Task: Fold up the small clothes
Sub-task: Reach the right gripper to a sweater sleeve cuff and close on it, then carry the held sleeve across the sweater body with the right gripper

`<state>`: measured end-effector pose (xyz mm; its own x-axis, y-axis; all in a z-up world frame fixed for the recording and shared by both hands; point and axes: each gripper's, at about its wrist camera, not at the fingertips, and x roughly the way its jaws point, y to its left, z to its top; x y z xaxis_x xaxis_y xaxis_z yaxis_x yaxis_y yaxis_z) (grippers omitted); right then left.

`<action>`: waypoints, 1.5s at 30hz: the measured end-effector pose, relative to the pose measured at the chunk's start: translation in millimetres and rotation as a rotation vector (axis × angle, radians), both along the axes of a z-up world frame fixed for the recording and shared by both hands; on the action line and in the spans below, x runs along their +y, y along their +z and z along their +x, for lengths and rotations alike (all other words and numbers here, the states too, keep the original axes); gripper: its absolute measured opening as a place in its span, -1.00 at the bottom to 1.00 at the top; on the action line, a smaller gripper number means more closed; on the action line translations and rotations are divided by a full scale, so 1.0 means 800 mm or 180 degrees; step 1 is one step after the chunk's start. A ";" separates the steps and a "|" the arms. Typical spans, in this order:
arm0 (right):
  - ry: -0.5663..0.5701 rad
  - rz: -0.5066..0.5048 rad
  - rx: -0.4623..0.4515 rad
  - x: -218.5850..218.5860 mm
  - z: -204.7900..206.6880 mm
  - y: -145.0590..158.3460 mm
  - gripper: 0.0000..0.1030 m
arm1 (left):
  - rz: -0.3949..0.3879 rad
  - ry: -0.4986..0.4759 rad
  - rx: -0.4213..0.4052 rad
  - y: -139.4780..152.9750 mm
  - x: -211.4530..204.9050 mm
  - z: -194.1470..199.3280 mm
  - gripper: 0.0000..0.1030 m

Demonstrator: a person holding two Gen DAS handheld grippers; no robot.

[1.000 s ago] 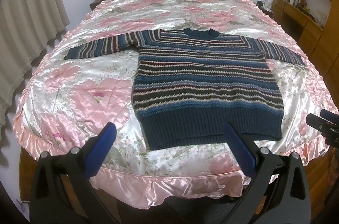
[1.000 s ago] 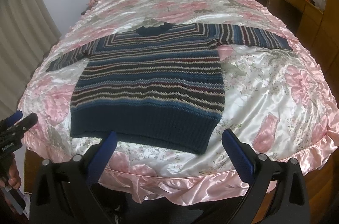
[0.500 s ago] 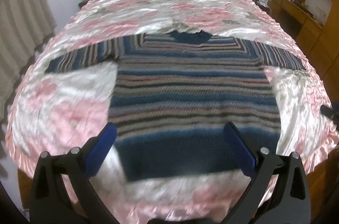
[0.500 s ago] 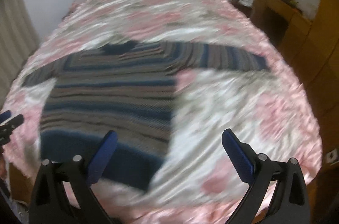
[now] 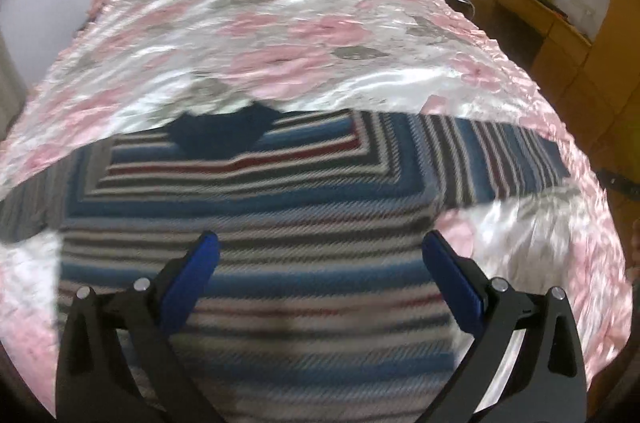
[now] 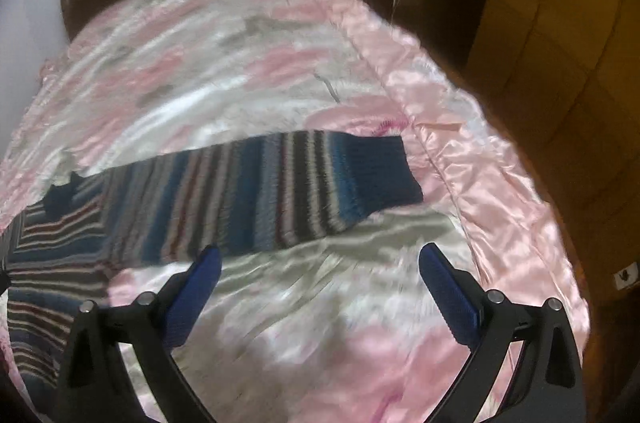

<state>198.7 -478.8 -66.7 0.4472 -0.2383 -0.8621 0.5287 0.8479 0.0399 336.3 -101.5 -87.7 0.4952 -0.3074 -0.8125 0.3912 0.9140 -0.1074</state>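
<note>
While sweater point(image 5: 256, 207) lies flat, face up on pink floral bedspread point(image 5: 304, 23), left gripper point(image 5: 320, 255) hovers over chest, jaws spread, holding nothing. Right wrist view: right gripper point(image 6: 320, 263) spread wide beside outstretched sleeve point(image 6: 280, 191), likely lining up for first sleeve fold.

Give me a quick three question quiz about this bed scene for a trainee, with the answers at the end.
1. True or false: the sweater lies spread flat on the bedspread.
2. The right gripper is: A open, B shut on the sleeve, C shut on nothing.
3. Fill in: the left gripper hovers open over the sweater's ____.

Key: 1 true; 2 A; 3 body.
</note>
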 end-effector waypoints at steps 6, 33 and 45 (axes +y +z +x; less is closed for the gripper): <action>0.0056 0.0392 0.0202 -0.083 0.041 -0.065 0.93 | -0.0069 0.0069 0.0059 -0.042 -0.083 0.062 0.95; 0.0570 0.0314 -0.0261 -0.028 0.114 -0.030 -0.49 | 0.0190 0.0464 0.0118 -0.064 0.015 0.144 0.95; 0.1757 0.0623 -0.0310 0.241 0.231 -0.036 -0.49 | 0.0026 0.0539 0.0266 -0.057 0.089 0.142 0.95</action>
